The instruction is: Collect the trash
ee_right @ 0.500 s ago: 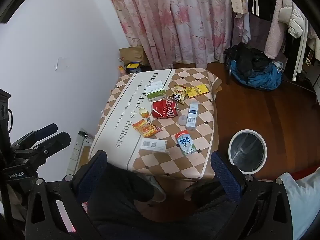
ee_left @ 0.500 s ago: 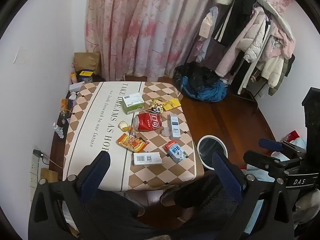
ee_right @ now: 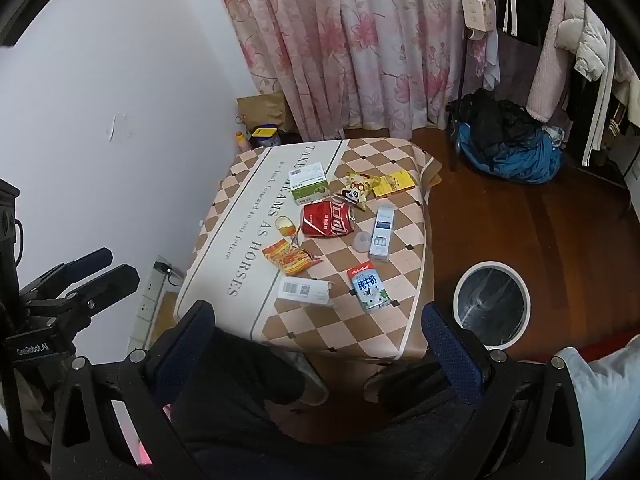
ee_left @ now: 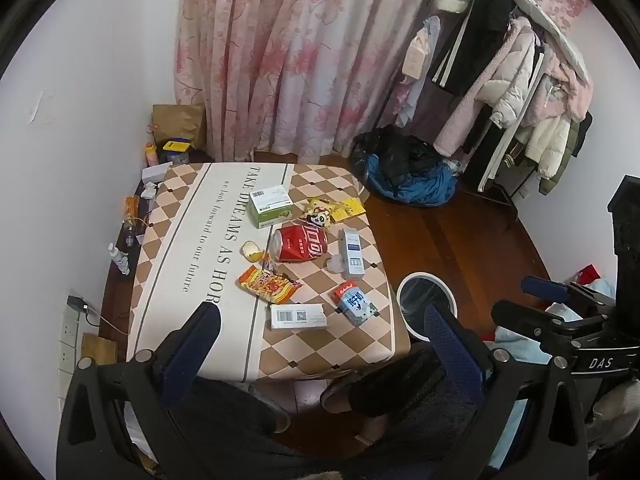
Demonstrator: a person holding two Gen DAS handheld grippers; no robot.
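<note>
My left gripper [ee_left: 320,328] and right gripper [ee_right: 316,328] hover above the tabletop [ee_left: 192,240], fingers spread wide, pinching nothing; crushed red can [ee_left: 300,243] lies beside the milk carton [ee_left: 355,303].

Pink floral curtain [ee_left: 288,60] hangs behind a coat rack [ee_left: 516,92] (crowded), blue bundle [ee_left: 416,184] beneath it on the floor
</note>
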